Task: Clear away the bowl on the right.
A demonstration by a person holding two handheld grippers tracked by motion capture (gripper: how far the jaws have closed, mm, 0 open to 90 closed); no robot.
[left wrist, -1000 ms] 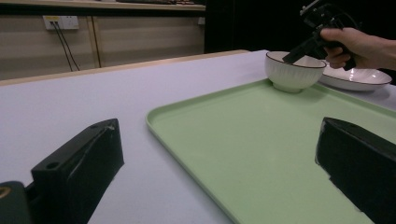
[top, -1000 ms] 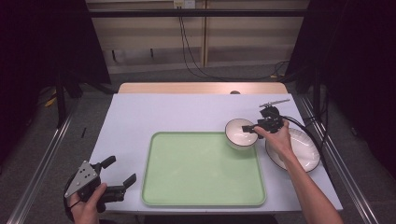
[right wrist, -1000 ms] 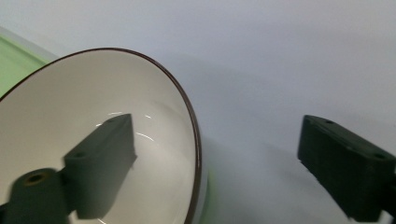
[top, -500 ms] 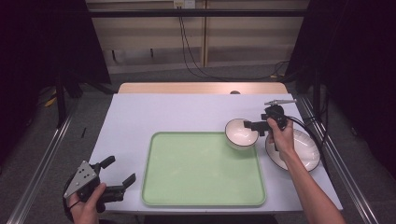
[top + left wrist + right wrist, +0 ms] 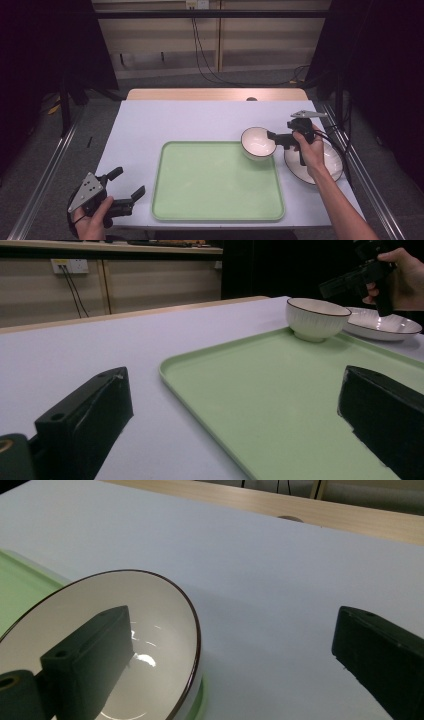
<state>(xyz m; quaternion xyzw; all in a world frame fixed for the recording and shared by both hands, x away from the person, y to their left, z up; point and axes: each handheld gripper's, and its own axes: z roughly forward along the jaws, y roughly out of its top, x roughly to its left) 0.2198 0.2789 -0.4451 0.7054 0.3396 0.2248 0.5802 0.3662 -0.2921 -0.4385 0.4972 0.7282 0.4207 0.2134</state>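
A white bowl (image 5: 257, 141) (image 5: 316, 317) (image 5: 160, 630) with a dark rim stands upright at the far right corner of the green tray (image 5: 215, 180) (image 5: 280, 390) (image 5: 15, 580). My right gripper (image 5: 273, 136) (image 5: 345, 282) (image 5: 230, 625) hovers just right of the bowl, over the white plate (image 5: 331, 161) (image 5: 380, 327). Its jaws have just been opening and stand wide; in the right gripper view the bowl's rim shows between them, touched by neither pad. My left gripper (image 5: 129, 181) (image 5: 235, 385) rests open and empty at the table's near left corner, pointing across the tray.
The pale table (image 5: 200, 120) is bare behind and left of the tray. A wooden strip (image 5: 215, 94) runs along its far edge. Metal rails (image 5: 45, 175) flank both sides. The plate lies near the right edge.
The right gripper has let go of the bowl's rim and drawn back to the right and a little upward. The bowl stays at the tray corner. The left gripper has not moved.
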